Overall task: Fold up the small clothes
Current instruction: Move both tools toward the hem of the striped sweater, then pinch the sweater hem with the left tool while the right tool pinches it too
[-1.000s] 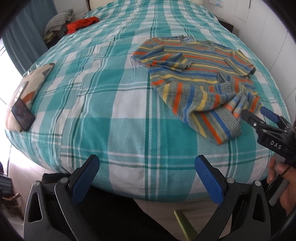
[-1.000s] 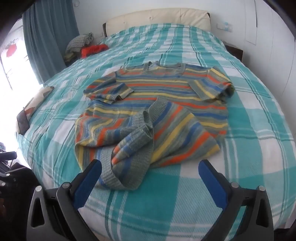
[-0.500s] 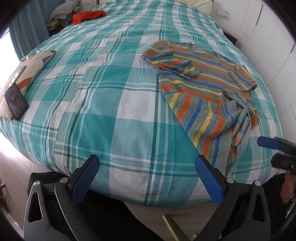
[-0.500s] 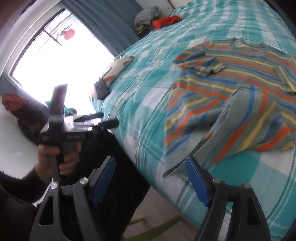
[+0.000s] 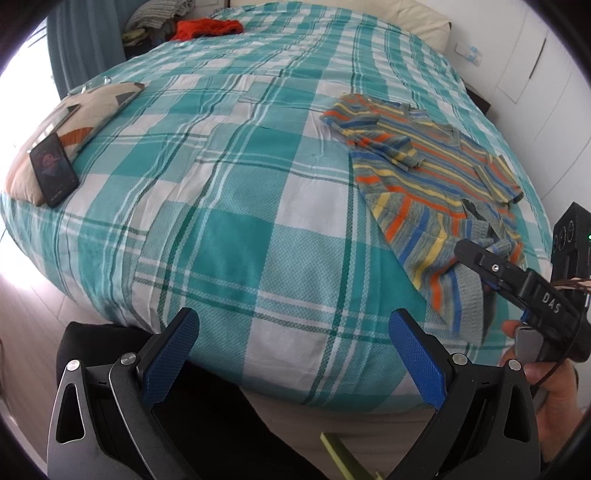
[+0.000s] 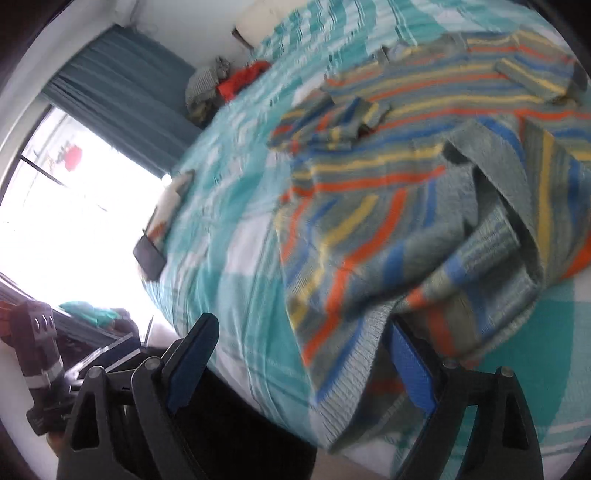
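A small striped sweater in grey, orange, blue and yellow lies on the right side of the bed, its hem bunched and hanging over the near edge. My left gripper is open and empty, held off the bed's near edge, left of the sweater. My right gripper is open at the sweater's hanging hem; its right finger is partly covered by the cloth. In the left wrist view the right gripper reaches in from the right over the hem.
The bed has a teal and white plaid cover. A cushion with a dark phone on it lies at the left edge. Red and grey clothes are piled at the far corner. A window is to the left.
The sweater's hem has been dragged toward and over the bed's near edge. My right gripper swung left, then came in close at the hem. My left gripper shifted a little, staying open.
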Motion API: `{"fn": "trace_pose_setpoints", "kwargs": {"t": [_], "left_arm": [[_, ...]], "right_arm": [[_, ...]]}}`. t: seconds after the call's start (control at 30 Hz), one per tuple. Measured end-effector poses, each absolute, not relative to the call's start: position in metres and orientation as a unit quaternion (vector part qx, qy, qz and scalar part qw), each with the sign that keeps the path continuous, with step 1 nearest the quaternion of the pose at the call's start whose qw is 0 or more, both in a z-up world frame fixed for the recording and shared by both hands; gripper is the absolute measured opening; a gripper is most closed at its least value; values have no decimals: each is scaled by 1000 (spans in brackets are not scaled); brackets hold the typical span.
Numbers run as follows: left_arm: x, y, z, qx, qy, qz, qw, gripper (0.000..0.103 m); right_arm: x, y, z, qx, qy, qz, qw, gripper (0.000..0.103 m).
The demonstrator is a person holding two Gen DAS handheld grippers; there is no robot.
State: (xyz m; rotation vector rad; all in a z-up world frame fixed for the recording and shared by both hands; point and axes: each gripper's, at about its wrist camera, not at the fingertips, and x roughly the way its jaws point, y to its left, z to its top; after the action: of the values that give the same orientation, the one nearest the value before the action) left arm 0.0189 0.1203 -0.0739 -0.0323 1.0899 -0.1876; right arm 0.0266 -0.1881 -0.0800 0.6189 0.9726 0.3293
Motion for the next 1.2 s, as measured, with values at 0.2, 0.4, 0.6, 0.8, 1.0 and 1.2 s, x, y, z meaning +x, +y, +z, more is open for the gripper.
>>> {"fn": "trace_pose_setpoints", "kwargs": {"t": [0.2,0.4,0.6,0.8,1.0,1.2], "left_arm": [[19,155,-48,-62,481,-58,873,102],[35,166,-58,-78,491,-65,865,102],[48,102,-117,-55,575,-148,803,101],[40,34,-155,-5,627,-153,764,78],[28,16,-162,24,620,-150,770,28],[24,42,-148,-4,621,-204,756,4]], "right_arm": [[33,-115,-71,273,438,366,774,93],[-43,-80,-39,168,456,500,717,94],[-65,-173,-35,170,471,386,775,94],[-4,-299,-27,160,497,78,849,94],[122,-326,-49,108,543,42,832,88],[123,-281,-93,52,591,137,793,7]]}}
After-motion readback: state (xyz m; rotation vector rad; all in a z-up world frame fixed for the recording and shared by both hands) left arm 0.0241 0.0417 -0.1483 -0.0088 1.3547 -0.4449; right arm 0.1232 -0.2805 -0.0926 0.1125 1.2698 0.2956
